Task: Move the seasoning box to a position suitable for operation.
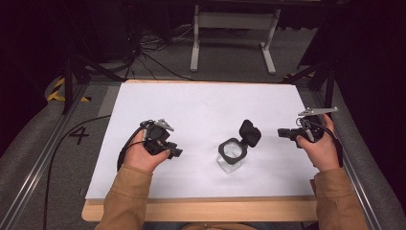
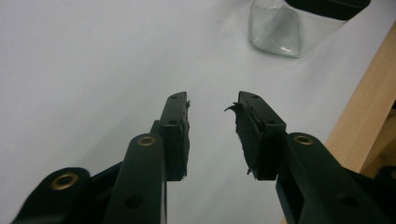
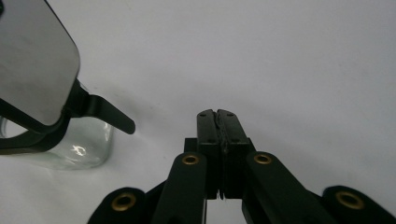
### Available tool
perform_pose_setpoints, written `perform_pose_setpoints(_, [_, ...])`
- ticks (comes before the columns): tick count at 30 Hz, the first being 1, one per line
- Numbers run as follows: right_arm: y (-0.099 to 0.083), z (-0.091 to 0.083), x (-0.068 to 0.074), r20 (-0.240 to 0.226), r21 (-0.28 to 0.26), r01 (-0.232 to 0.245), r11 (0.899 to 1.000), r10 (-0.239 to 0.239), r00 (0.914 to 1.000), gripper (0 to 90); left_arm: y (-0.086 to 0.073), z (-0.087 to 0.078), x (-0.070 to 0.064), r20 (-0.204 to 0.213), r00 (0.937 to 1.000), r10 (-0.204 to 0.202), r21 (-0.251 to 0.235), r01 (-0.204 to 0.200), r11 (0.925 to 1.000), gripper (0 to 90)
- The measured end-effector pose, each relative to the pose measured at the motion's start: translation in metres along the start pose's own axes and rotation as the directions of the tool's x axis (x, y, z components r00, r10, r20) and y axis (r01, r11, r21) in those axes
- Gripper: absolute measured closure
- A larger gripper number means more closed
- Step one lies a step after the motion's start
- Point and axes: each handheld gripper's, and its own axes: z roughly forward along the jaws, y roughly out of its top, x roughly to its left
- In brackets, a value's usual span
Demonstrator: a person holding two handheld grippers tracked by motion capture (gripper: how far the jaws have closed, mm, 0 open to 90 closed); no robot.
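Left claw (image 1: 176, 152) gapes empty and right claw (image 1: 282, 132) sits closed, glass jar (image 1: 231, 156) between them untouched.

The left gripper (image 2: 212, 105) hovers over the white table sheet (image 2: 93, 56), its black jaws parted with nothing between them. Ahead, well apart, stands a clear glass jar (image 2: 280, 30), cut off at the top edge; the dark band above it is probably its collar.
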Motion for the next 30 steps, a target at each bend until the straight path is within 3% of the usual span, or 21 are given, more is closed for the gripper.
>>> perform_pose_setpoints(7, [-0.001,0.0,0.005,0.021,-0.02,0.088,0.996,-0.087,0.996,90.0,0.004,-0.002,-0.004,0.017,0.9997,0.019,-0.015,-0.018,0.9997,70.4])
perform_pose_setpoints(11, [-0.001,-0.002,0.006,0.018,-0.05,0.057,0.997,-0.056,0.9983,90.0,0.007,-0.002,-0.009,0.02,0.9994,0.029,-0.016,-0.029,0.9995,74.7])
perform_pose_setpoints(14, [0.0,-0.006,0.009,-0.074,-0.091,-0.006,0.996,-0.001,0.9973,90.0,0.011,0.002,-0.017,0.04,0.9973,0.062,-0.024,-0.061,0.9979,78.2])
perform_pose_setpoints(16, [0.001,-0.008,0.012,-0.074,-0.099,0.007,0.995,-0.014,0.9971,90.0,0.015,0.006,-0.025,0.057,0.9944,0.089,-0.025,-0.088,0.9958,80.1])
perform_pose_setpoints(20, [0.002,-0.009,0.015,-0.084,-0.108,0.015,0.994,-0.024,0.9961,90.0,0.021,0.012,-0.039,0.052,0.9893,0.136,-0.036,-0.135,0.9903,81.6])
perform_pose_setpoints(21, [0.002,-0.009,0.015,-0.085,-0.107,0.018,0.994,-0.027,0.996,90.0,0.024,0.017,-0.048,0.06,0.9854,0.159,-0.043,-0.157,0.9867,81.6])
perform_pose_setpoints(23, [0.002,-0.008,0.017,-0.086,-0.103,0.021,0.994,-0.03,0.9958,90.0,0.026,0.02,-0.051,0.069,0.9824,0.174,-0.048,-0.171,0.9842,83.6])
perform_pose_setpoints(24, [0.002,-0.008,0.018,-0.087,-0.107,0.029,0.994,-0.038,0.9955,90.0,0.028,0.025,-0.056,0.083,0.978,0.192,-0.052,-0.188,0.9808,84.0])
perform_pose_setpoints(30, [0.002,-0.008,0.022,-0.098,-0.118,0.036,0.992,-0.047,0.9941,90.0,0.032,0.044,-0.067,0.12,0.9725,0.2,-0.058,-0.194,0.9793,86.0])
